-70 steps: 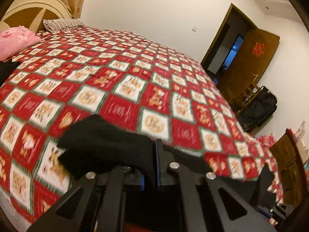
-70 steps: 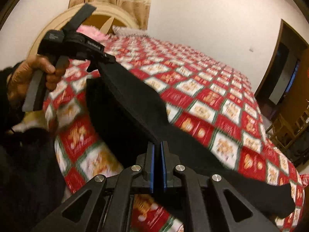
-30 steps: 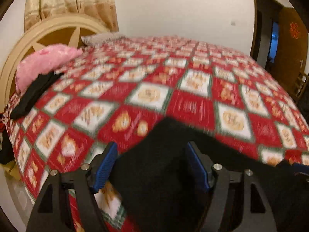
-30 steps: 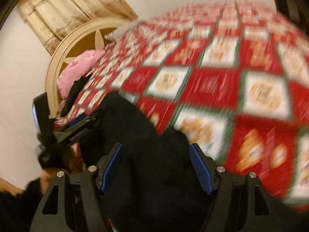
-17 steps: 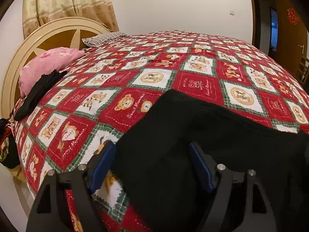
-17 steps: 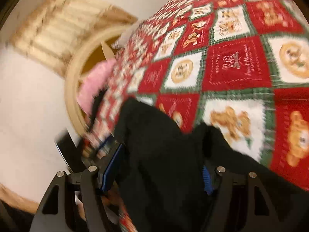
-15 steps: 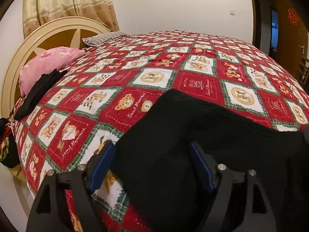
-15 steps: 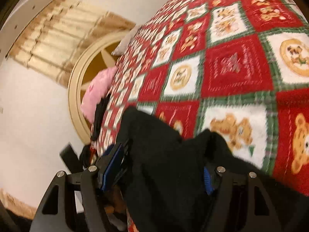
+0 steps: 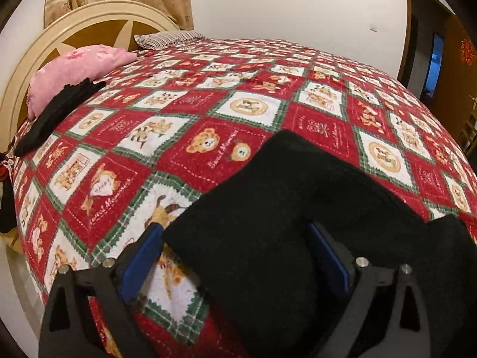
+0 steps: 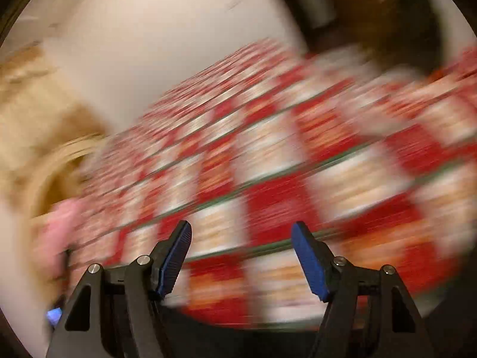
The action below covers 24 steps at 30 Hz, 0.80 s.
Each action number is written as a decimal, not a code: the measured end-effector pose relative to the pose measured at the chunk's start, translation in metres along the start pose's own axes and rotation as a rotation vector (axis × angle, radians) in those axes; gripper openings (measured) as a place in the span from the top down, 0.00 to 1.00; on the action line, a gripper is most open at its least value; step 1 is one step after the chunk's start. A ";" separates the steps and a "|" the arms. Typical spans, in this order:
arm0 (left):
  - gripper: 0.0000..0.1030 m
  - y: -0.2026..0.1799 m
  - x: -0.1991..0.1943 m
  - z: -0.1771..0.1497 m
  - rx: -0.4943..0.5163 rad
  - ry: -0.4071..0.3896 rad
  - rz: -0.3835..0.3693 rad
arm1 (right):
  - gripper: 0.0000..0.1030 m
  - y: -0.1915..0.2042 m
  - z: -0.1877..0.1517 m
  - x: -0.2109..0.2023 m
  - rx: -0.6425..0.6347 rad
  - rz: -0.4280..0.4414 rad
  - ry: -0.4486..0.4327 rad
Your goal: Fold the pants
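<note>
The black pants (image 9: 286, 208) lie folded on the red patterned bedspread (image 9: 208, 125) near its front edge. My left gripper (image 9: 235, 244) is open, its blue pads spread on either side of the pants' near end, with the cloth lying loose between them. My right gripper (image 10: 241, 238) is open and empty, above the bedspread (image 10: 283, 164). The right wrist view is heavily blurred, and the pants show there only as a dark strip at the bottom.
A pink pillow (image 9: 77, 68) with a black garment (image 9: 53, 113) draped on it sits by the cream headboard (image 9: 74, 32) at the left. A striped pillow (image 9: 170, 37) lies at the far end. A dark doorway (image 9: 429, 47) is at the right.
Both grippers held the pants shut 2.3 s ago and have since opened, leaving them on the bed. The right gripper has now swung off the pants fast; the left barely moved.
</note>
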<state>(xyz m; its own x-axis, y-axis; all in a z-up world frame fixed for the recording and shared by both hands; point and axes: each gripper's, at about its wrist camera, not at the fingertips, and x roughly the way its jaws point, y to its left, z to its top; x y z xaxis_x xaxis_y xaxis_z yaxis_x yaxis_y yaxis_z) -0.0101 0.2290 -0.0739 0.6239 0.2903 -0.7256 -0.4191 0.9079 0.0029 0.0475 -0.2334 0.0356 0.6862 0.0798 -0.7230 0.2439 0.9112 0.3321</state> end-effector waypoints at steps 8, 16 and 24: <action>0.04 -0.002 -0.001 0.001 0.016 -0.003 0.016 | 0.32 -0.131 0.020 0.013 0.099 -0.459 0.172; 0.04 -0.005 -0.001 0.002 0.035 -0.001 0.034 | 0.34 -0.134 0.013 0.037 0.034 -0.465 0.211; 0.04 -0.005 -0.001 0.002 0.040 0.000 0.041 | 0.94 -0.172 0.002 -0.012 0.159 -0.209 0.112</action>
<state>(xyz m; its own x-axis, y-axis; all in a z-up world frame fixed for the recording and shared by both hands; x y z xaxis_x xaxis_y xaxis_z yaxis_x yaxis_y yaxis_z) -0.0069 0.2248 -0.0720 0.6072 0.3272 -0.7240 -0.4173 0.9068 0.0598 -0.0009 -0.3919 -0.0117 0.5322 -0.0509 -0.8451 0.4822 0.8387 0.2532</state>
